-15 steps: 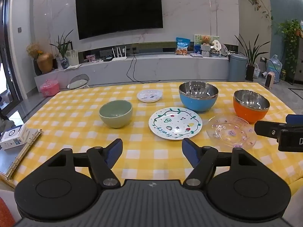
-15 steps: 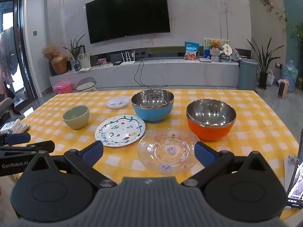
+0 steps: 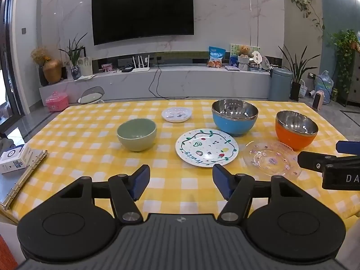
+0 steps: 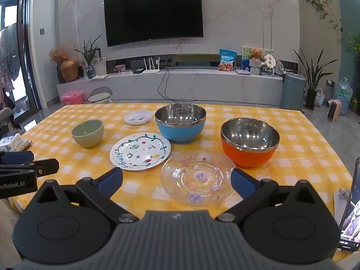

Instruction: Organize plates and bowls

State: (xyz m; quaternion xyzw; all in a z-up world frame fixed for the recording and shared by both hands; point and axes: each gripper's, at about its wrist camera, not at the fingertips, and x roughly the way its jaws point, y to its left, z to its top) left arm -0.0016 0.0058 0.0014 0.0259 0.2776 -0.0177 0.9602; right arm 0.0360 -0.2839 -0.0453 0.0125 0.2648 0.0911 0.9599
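clear glass plate [image 4: 196,177] lies flat on the yellow checked cloth straight ahead of my right gripper [image 4: 176,178], framed between its wide-spread, empty jaws, so i judge that hand nearer. my left gripper [image 3: 181,181] hangs released too, pointing at the painted plate [image 3: 206,147], glass plate well off to its right.
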